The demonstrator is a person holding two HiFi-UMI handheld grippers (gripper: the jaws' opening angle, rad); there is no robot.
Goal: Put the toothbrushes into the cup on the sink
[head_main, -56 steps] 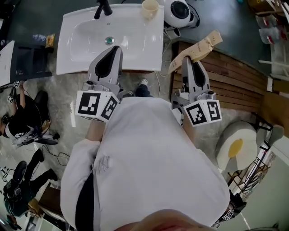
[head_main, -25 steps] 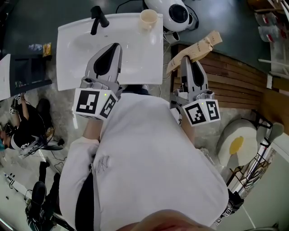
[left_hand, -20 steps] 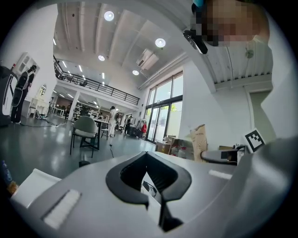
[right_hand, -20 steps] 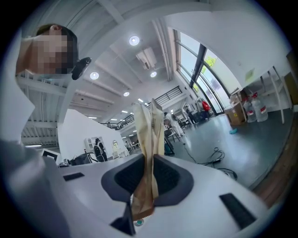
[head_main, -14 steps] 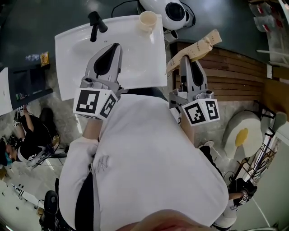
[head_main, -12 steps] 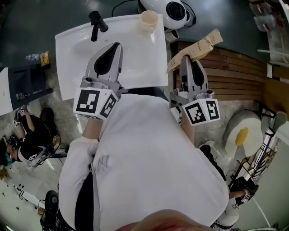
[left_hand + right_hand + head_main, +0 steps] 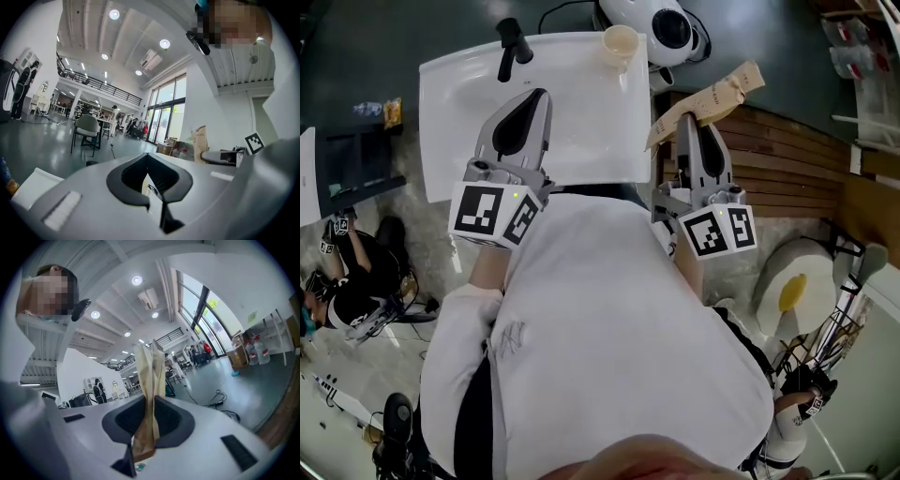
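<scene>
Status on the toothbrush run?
Left gripper shut, empty, over sink. Right gripper shut on tan paper packet, beside sink. Cup on sink's back corner, unobstructed.

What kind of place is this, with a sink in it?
Probably a big workshop hall, not a home bathroom. The white sink, a cup on its corner, stands on open floor, and the left gripper view shows a high ceiling with round lights, a balcony and tall glass doors.
</scene>
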